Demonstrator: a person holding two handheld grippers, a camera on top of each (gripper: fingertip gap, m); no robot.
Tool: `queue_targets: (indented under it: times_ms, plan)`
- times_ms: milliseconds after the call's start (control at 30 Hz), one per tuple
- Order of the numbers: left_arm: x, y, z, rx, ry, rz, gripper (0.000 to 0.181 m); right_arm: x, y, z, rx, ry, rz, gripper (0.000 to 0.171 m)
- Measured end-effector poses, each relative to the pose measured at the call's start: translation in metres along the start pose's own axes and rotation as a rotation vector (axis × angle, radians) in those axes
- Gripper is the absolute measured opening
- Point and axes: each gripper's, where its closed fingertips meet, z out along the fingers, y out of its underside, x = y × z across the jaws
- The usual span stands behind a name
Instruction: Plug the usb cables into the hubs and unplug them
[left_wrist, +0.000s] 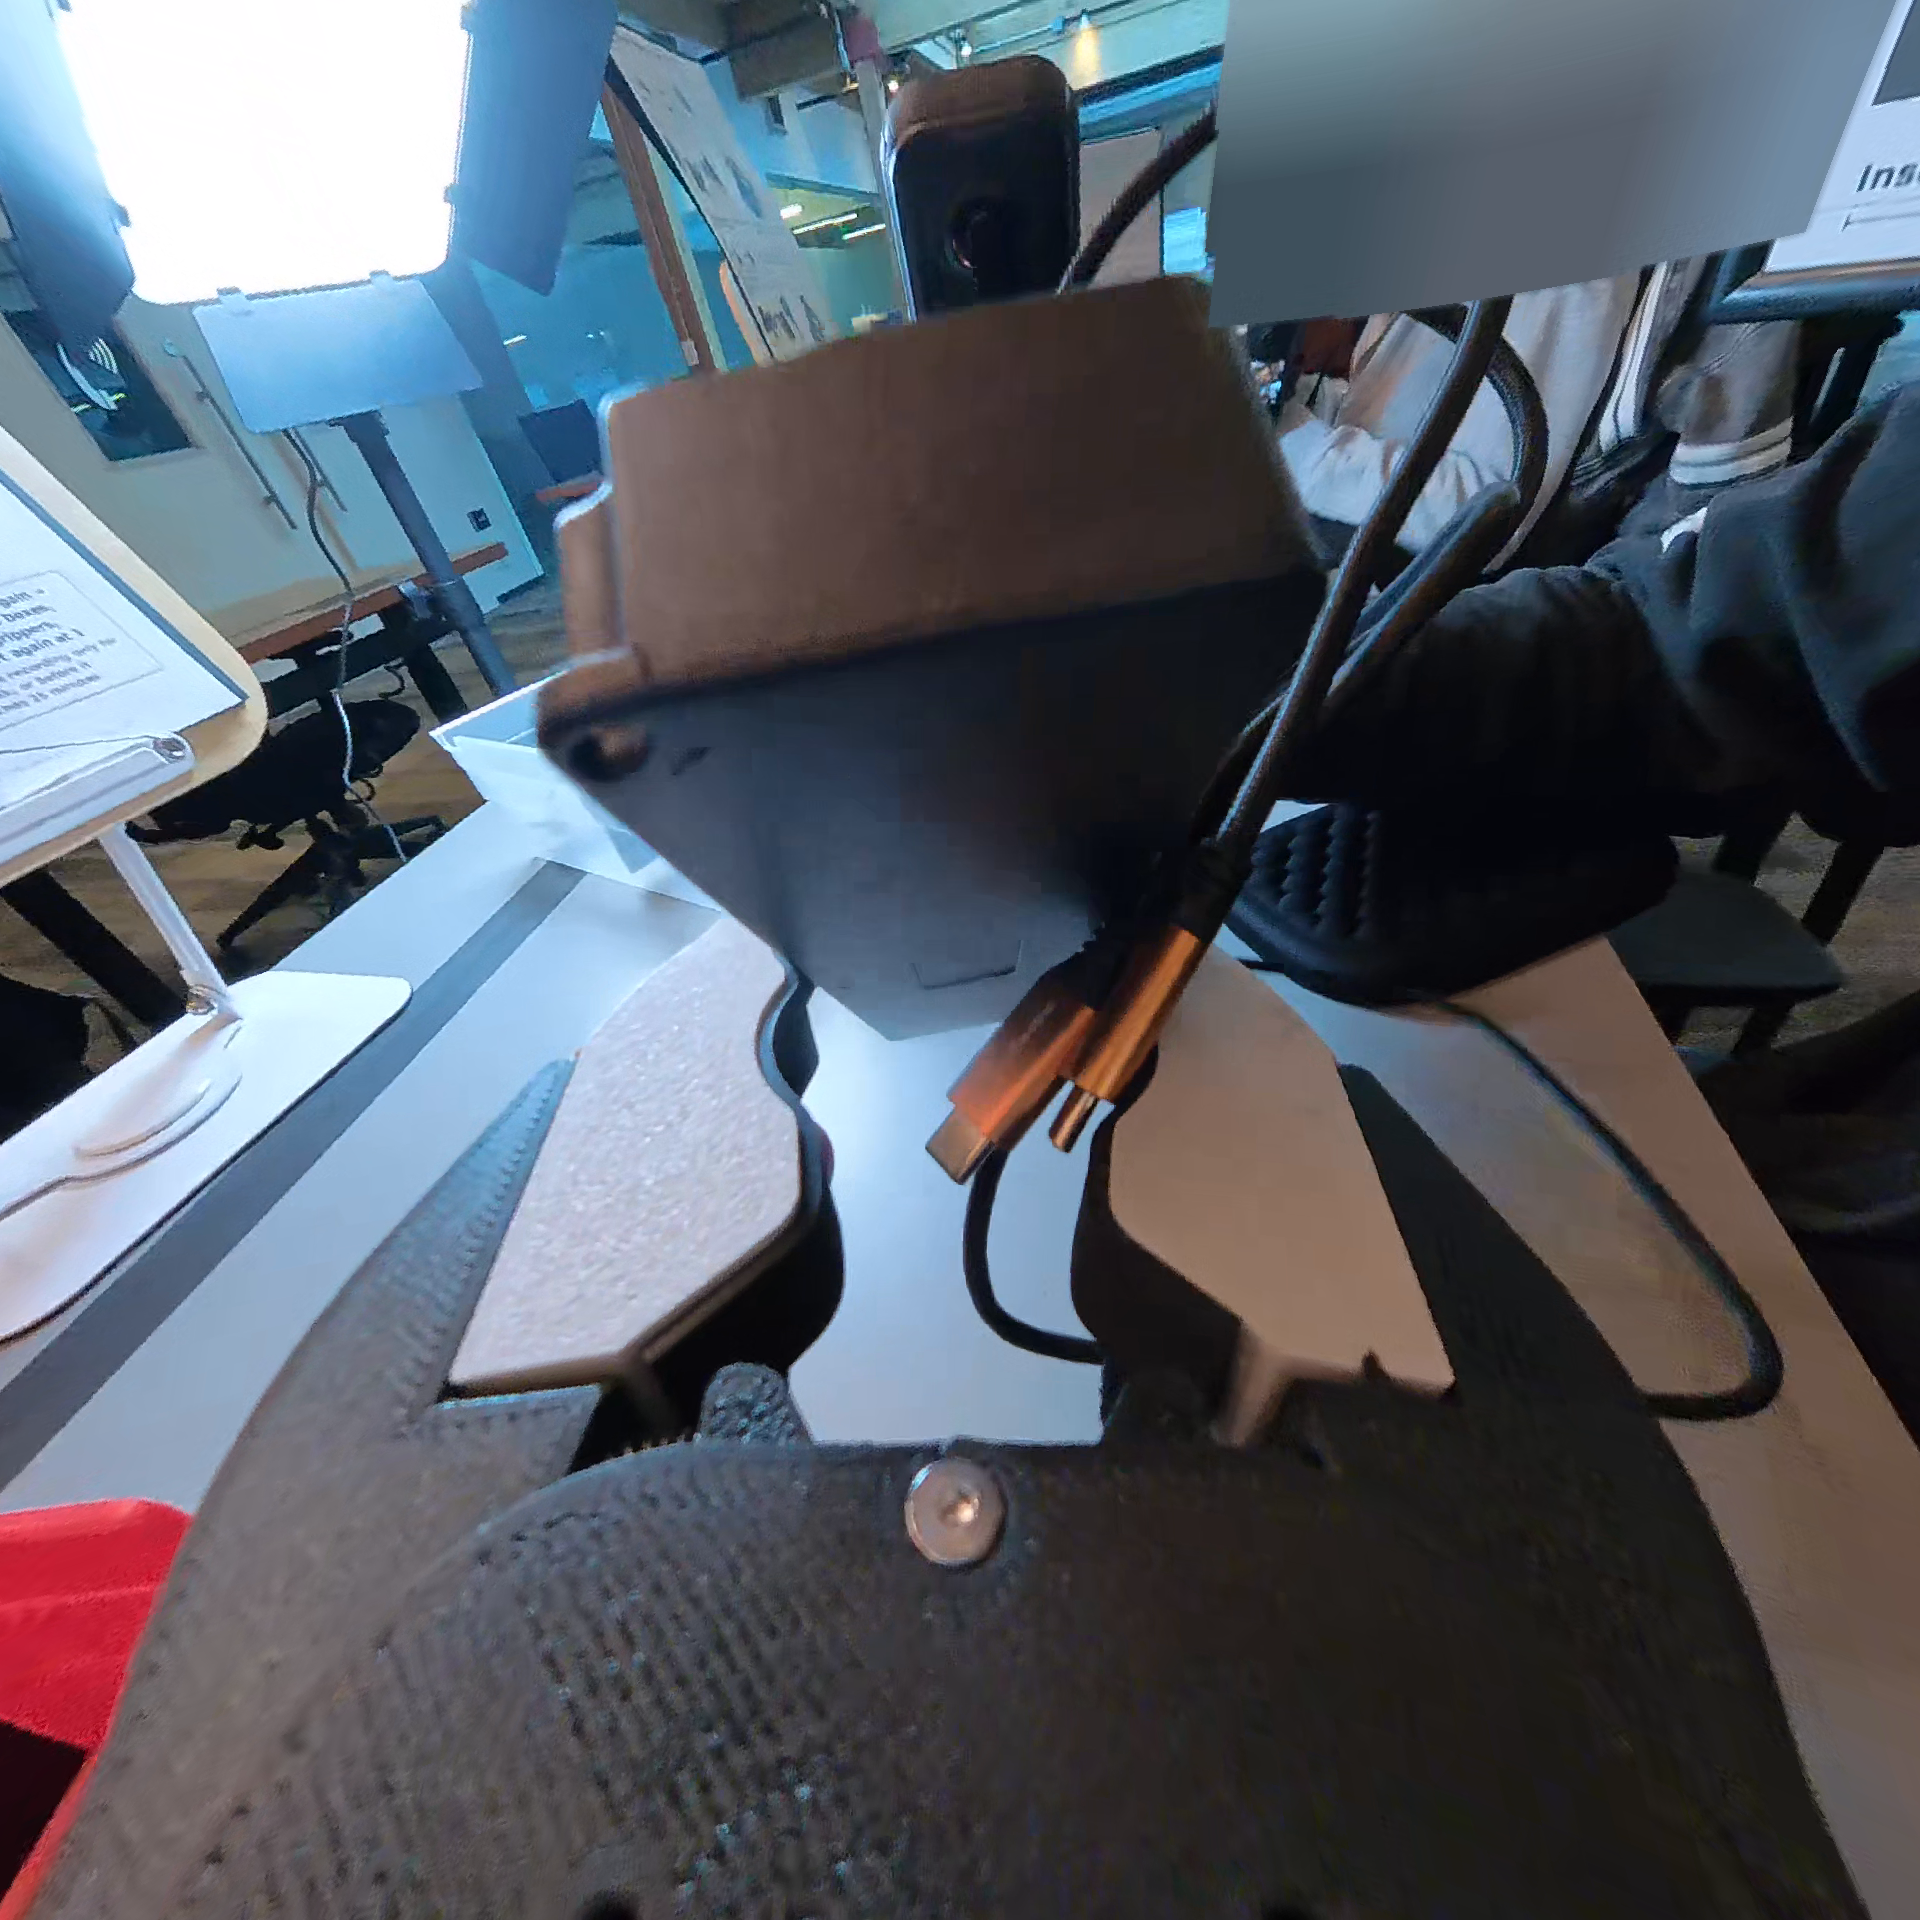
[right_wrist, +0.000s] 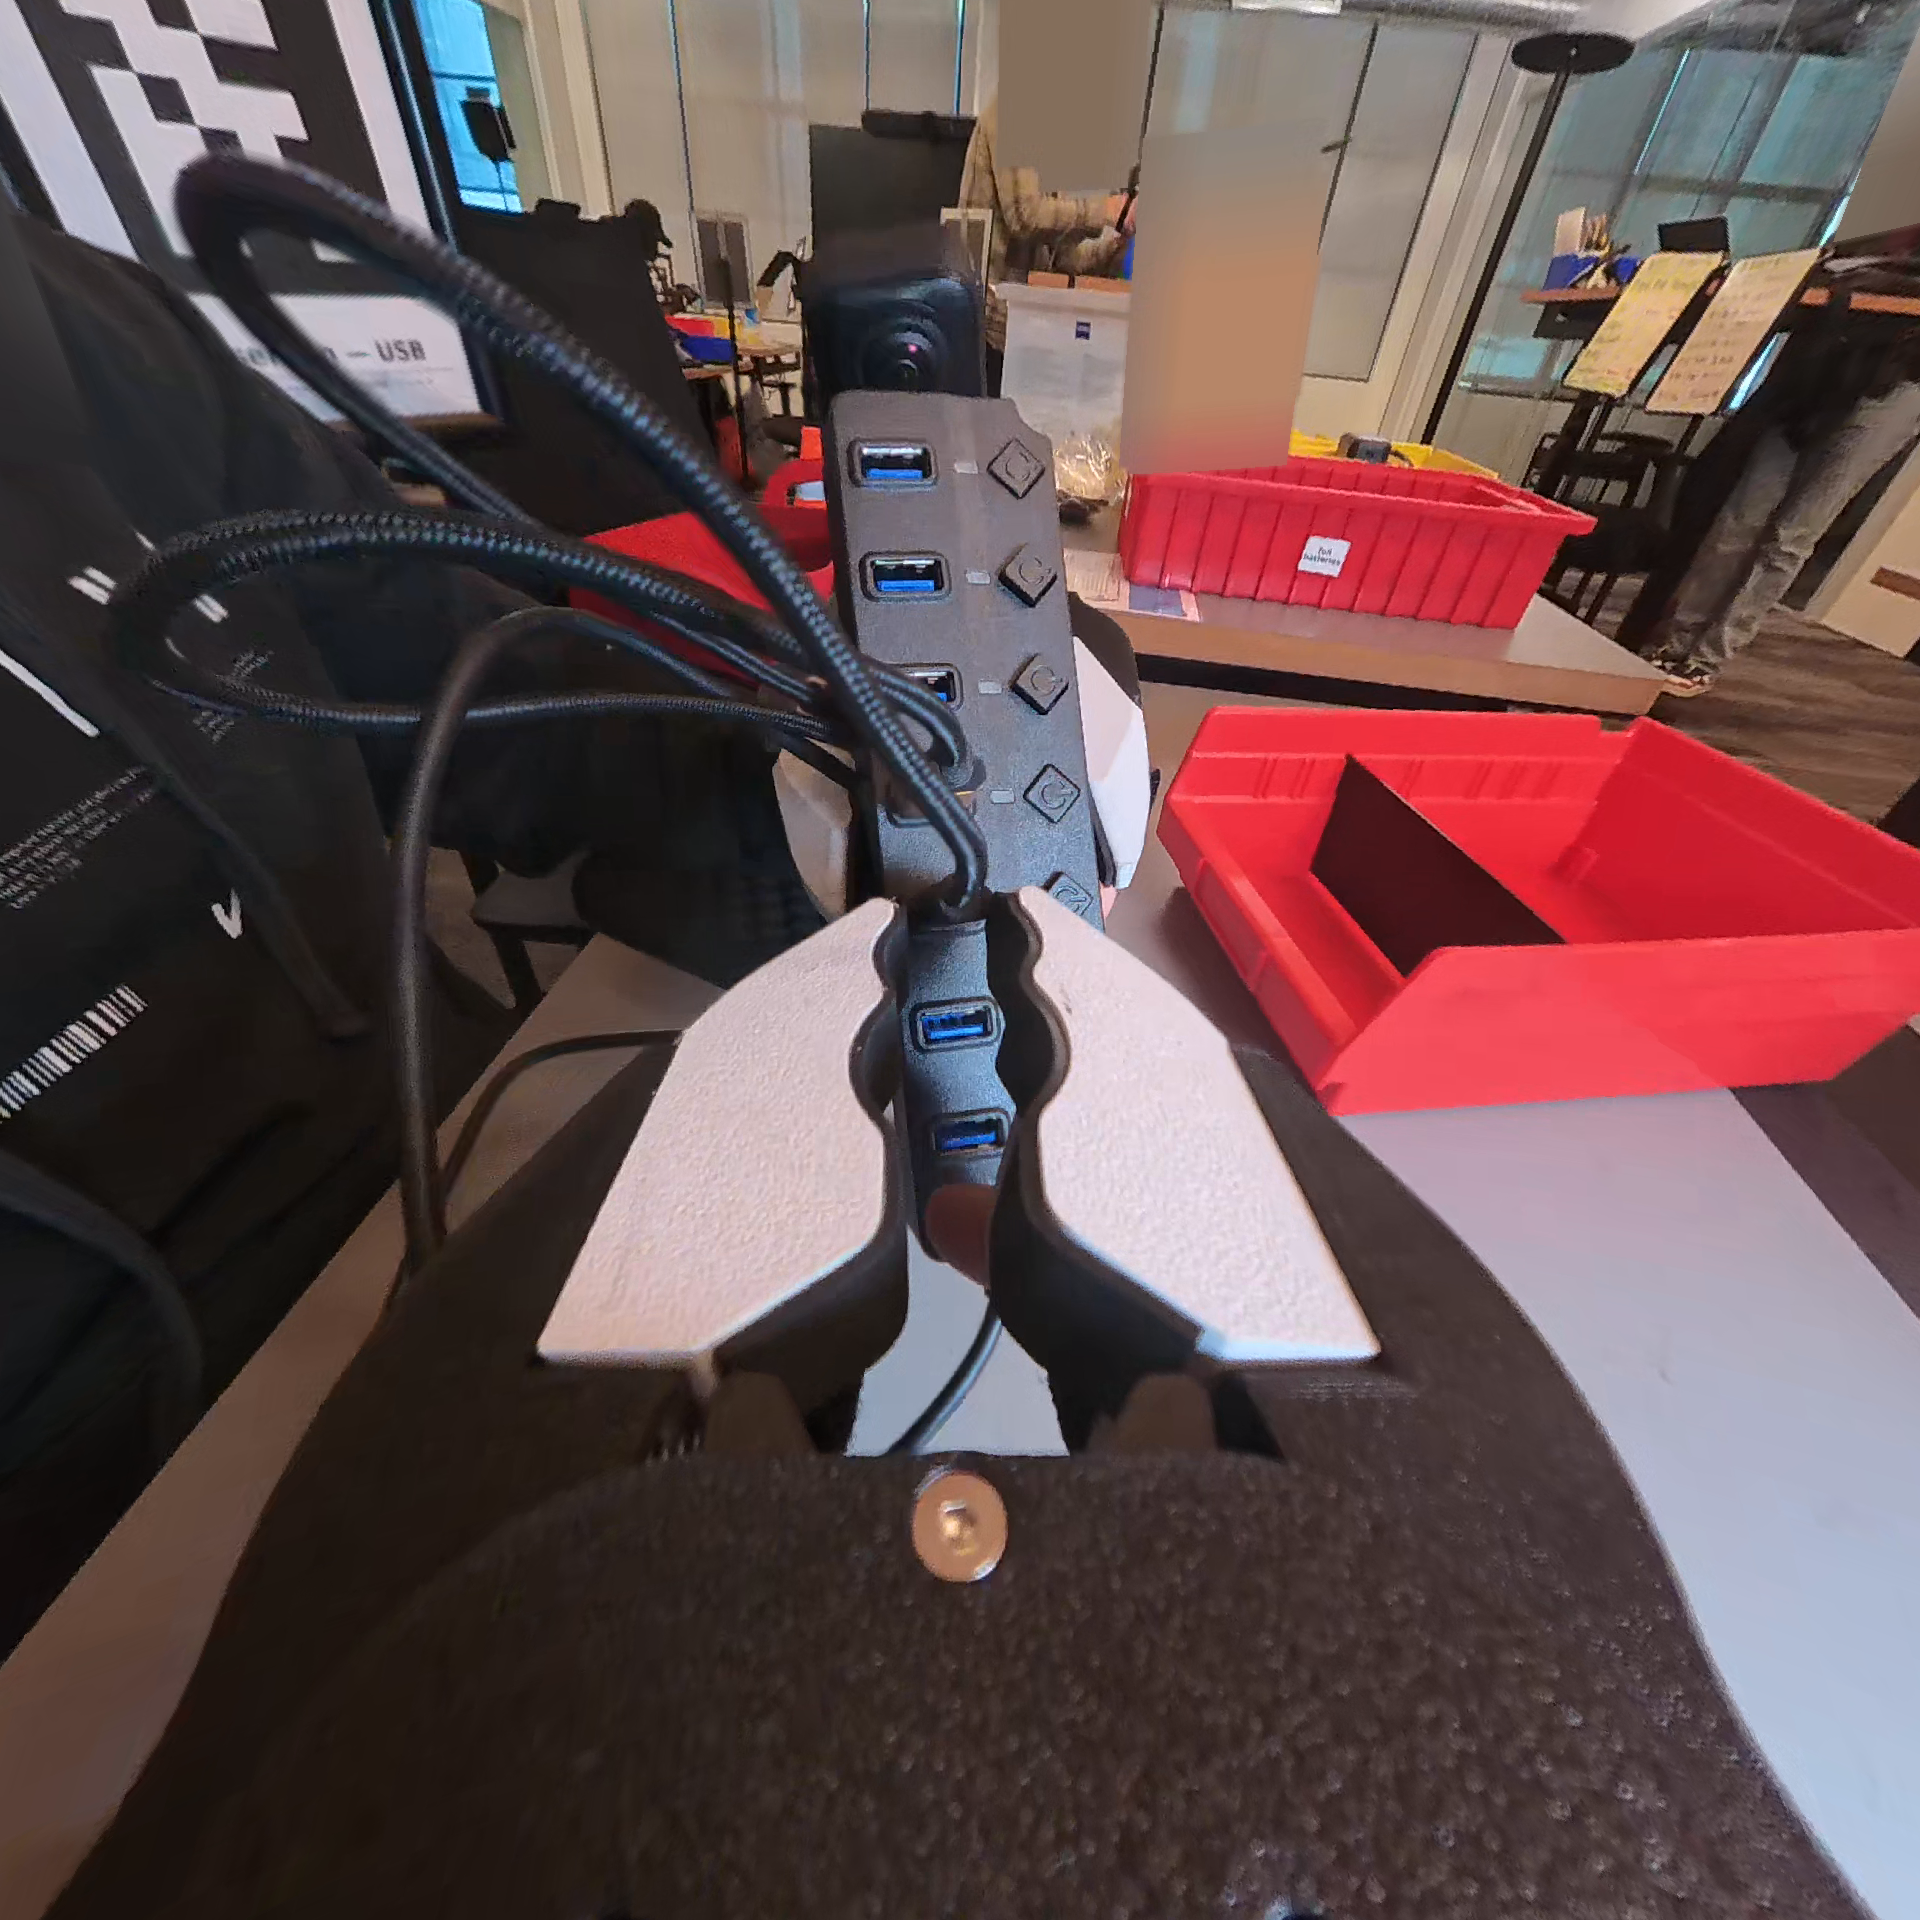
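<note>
The right gripper, fingers closed on the black usb hub, holds it up above the bench (ports exposed for plugging), while the left gripper, fingers well apart and empty, waits beside the dangling cable plugs.

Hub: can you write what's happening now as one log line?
right gripper: shut on black hub | cables: some plugged in | left gripper: open | two bare plugs: between its fingers
</note>
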Motion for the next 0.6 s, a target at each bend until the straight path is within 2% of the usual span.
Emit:
queue_targets:
  times_ms: [100,200,267,333,367,500,600]
  plan:
    - [0.000,0.002,0.001,-0.077,-0.066,0.106,0.055,-0.001,-0.002,-0.002,0.002,-0.004,0.004,0.014]
    - [0.003,0.006,0.002,-0.079,-0.070,0.082,0.055,-0.002,0.001,-0.002,-0.009,0.000,0.000,0.013]
    - [0.004,0.001,0.002,-0.036,-0.038,0.020,0.055,-0.004,-0.008,-0.003,0.052,-0.016,0.020,0.014]
    - [0.003,0.011,0.002,-0.090,-0.034,0.039,0.055,0.001,-0.039,-0.022,0.229,-0.023,0.055,0.014]
    - [0.001,0.015,0.001,-0.096,-0.046,0.043,0.055,0.005,-0.050,-0.035,0.257,0.006,0.037,0.014]
    - [-0.008,0.011,-0.004,-0.043,-0.040,-0.043,0.054,0.012,-0.053,-0.057,0.186,0.158,-0.061,0.013]
    - [-0.015,0.022,-0.003,-0.087,-0.077,-0.023,0.055,0.033,-0.065,-0.090,0.242,0.314,-0.066,0.014]
